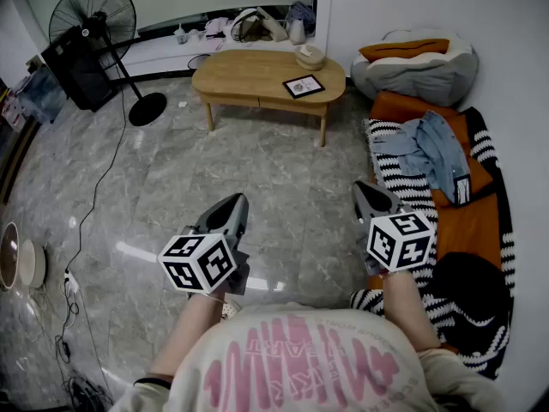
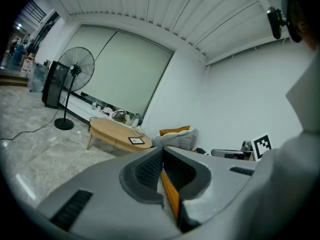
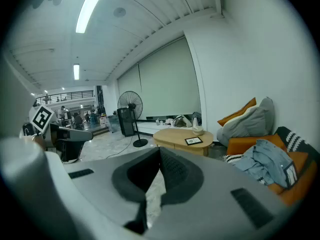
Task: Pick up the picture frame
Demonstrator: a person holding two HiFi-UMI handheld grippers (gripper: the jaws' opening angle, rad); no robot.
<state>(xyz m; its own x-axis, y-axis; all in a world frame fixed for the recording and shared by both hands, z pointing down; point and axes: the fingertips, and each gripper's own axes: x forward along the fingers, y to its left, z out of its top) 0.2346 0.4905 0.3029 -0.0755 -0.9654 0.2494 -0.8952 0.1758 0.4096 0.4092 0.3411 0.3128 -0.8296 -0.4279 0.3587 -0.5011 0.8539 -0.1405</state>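
Observation:
The picture frame (image 1: 304, 86), black with a pale print, lies flat near the right end of an oval wooden coffee table (image 1: 249, 74) across the room. It also shows small and far off in the left gripper view (image 2: 136, 140) and in the right gripper view (image 3: 193, 141). My left gripper (image 1: 236, 201) and right gripper (image 1: 364, 188) are held side by side over the marble floor, well short of the table and pointing toward it. Each has its jaws together at the tips with nothing between them, left gripper (image 2: 162, 150), right gripper (image 3: 160, 149).
A standing fan (image 1: 94, 15) and a black box stand at the far left, with a cable trailing over the floor. A small bowl (image 1: 310, 57) sits on the table. On the right lie an orange mattress (image 1: 476, 217) with a striped blanket, a denim jacket (image 1: 433, 148) and a grey beanbag (image 1: 416, 69).

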